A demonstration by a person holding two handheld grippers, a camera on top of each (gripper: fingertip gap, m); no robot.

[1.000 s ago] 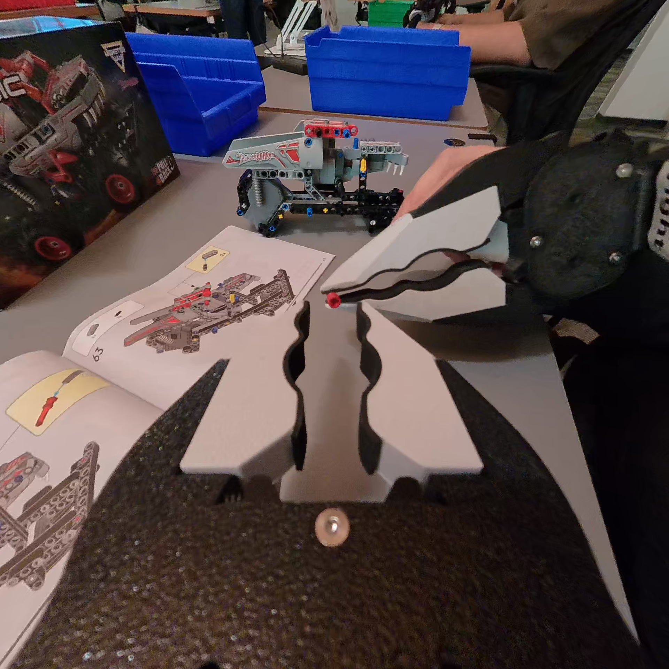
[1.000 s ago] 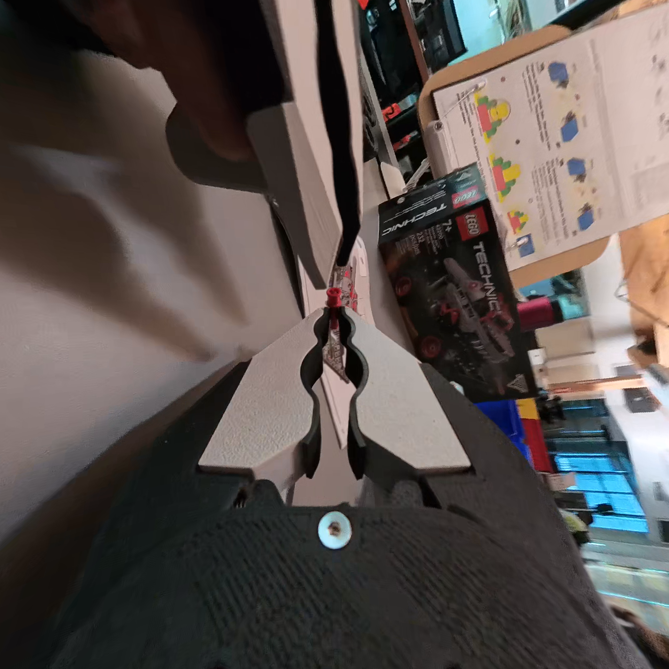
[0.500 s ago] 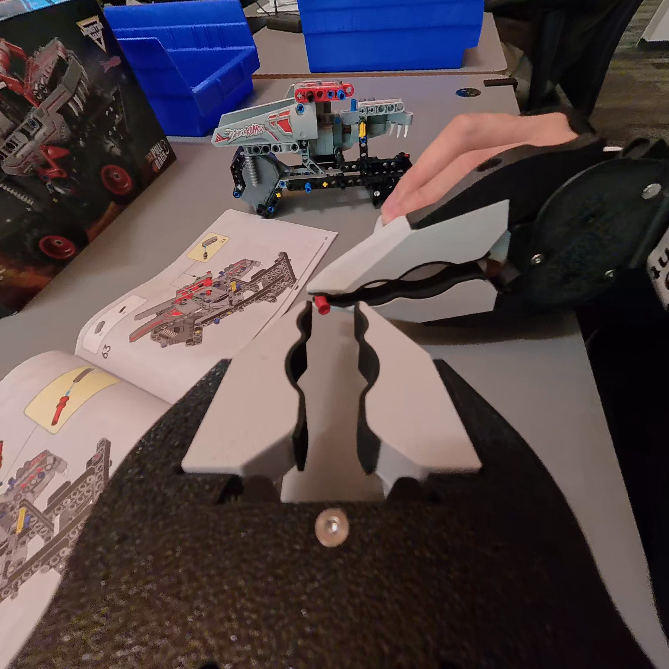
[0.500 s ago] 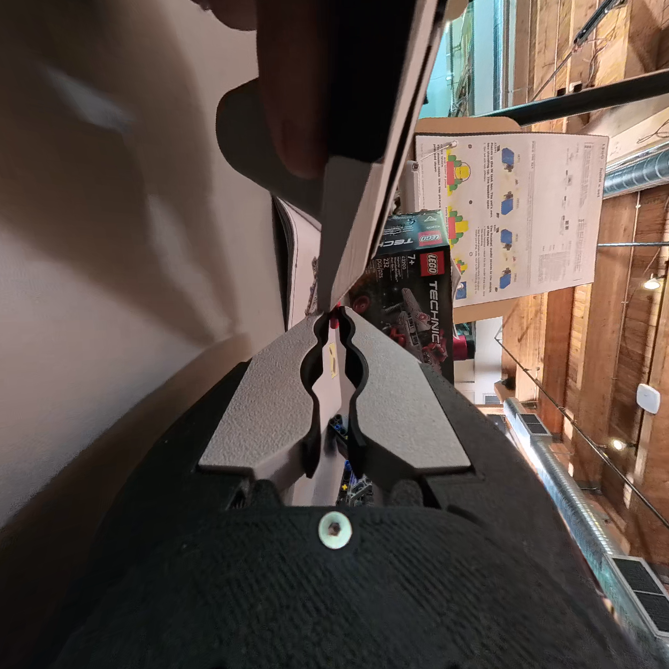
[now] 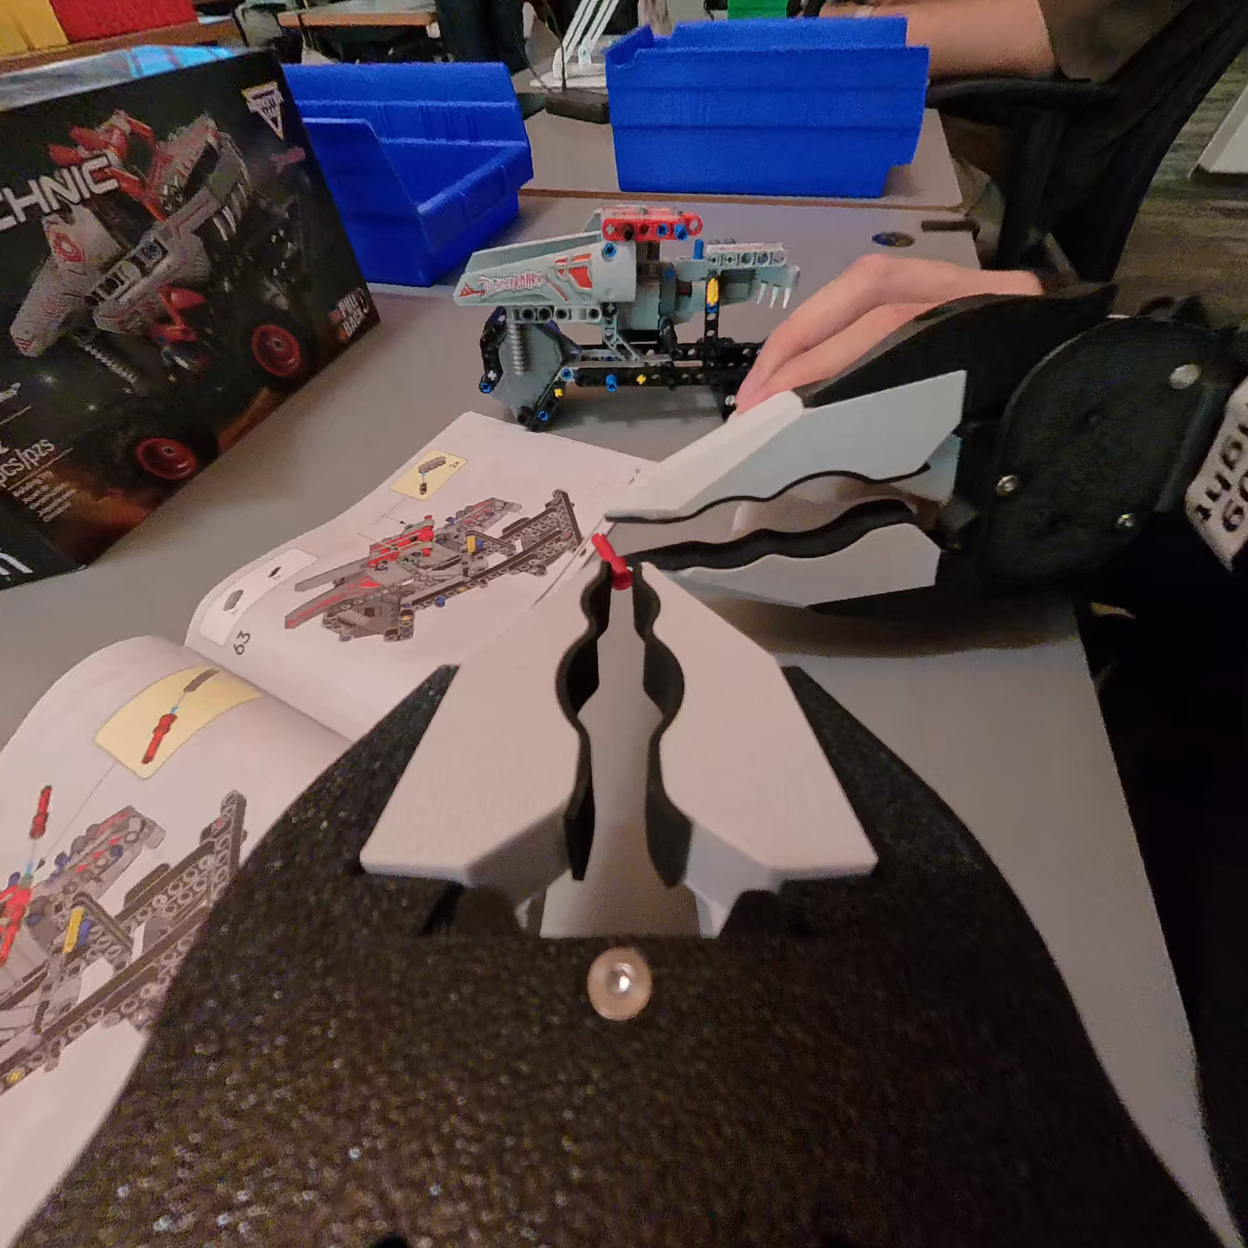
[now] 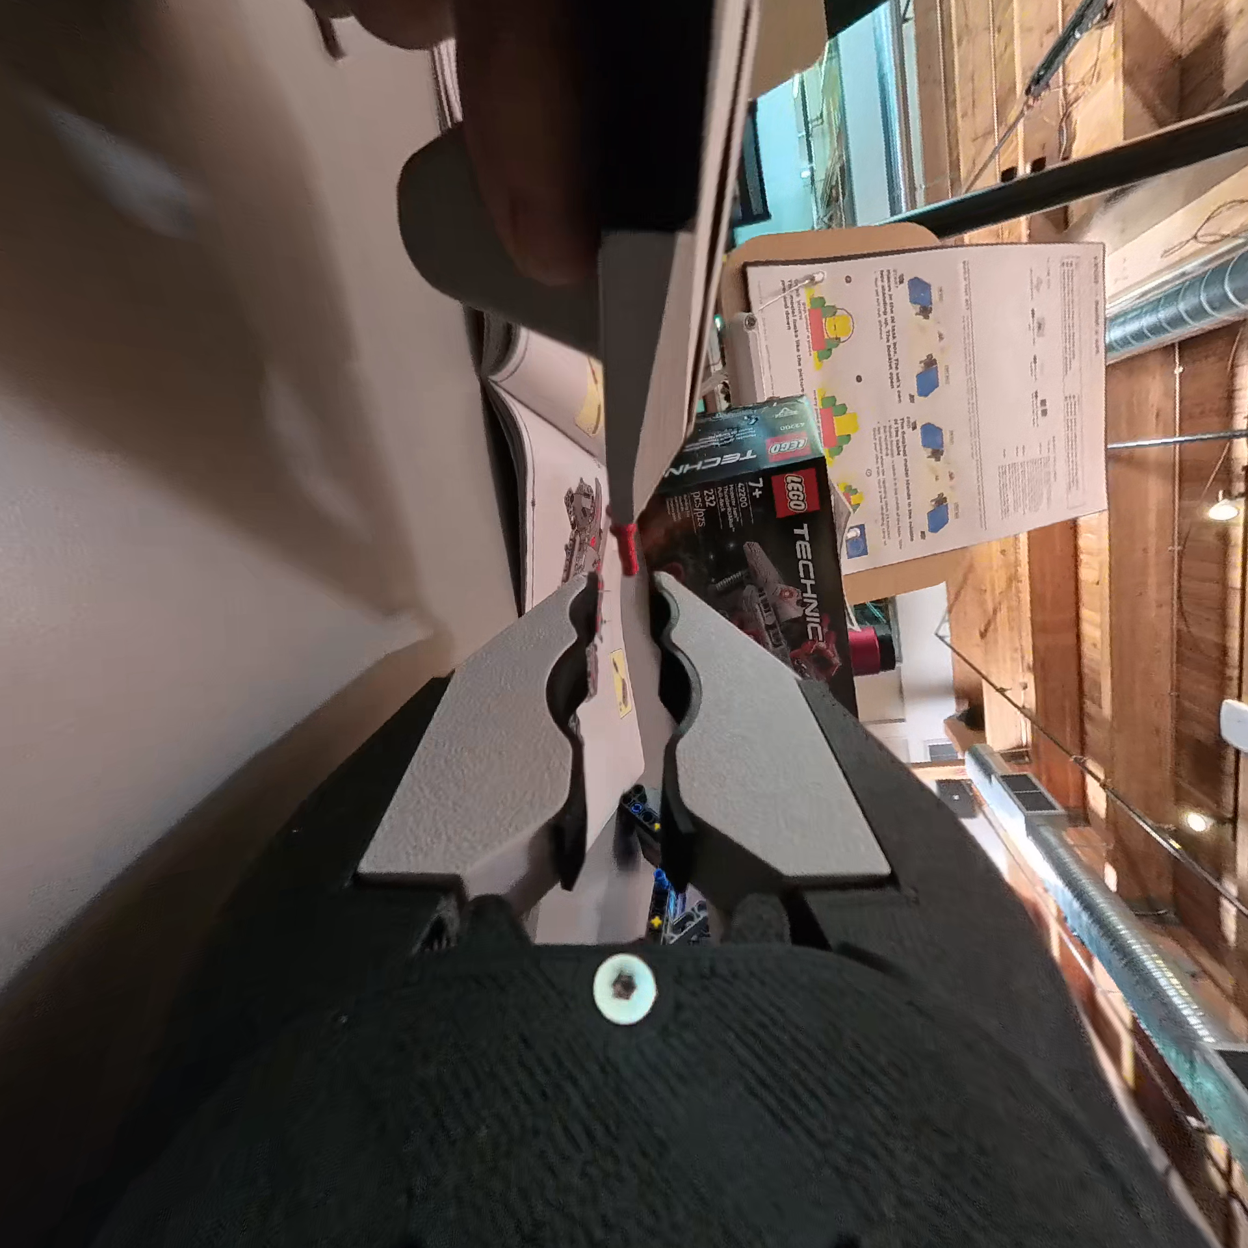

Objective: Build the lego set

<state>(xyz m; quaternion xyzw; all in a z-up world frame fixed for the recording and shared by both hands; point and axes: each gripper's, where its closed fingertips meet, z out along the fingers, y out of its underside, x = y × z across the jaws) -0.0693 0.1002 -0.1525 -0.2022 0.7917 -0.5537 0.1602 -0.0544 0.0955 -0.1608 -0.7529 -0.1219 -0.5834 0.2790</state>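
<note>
A small red pin [image 5: 613,562] sits between the tips of my left gripper [image 5: 618,575], which is shut on it just above the table. My right gripper [image 5: 618,537] comes in from the right at a right angle, its jaws slightly apart around the pin's outer end. In the right wrist view my right gripper [image 6: 625,584] is open, and the red pin [image 6: 627,546] hangs from the left gripper's tips [image 6: 621,503] just ahead of it. The partly built grey, black and red lego vehicle [image 5: 628,317] stands on the table behind.
An open instruction booklet [image 5: 405,574] lies at the left on the grey table [image 5: 912,743]. The set's box [image 5: 148,270] stands at far left. Two blue bins [image 5: 419,155] [image 5: 763,101] sit at the back. A person's hand [image 5: 864,317] rests on the right gripper. The grippers are tip to tip, or close to it.
The right gripper held the red pin shut while the left stood open. The left has now closed on the pin and the right has opened.
</note>
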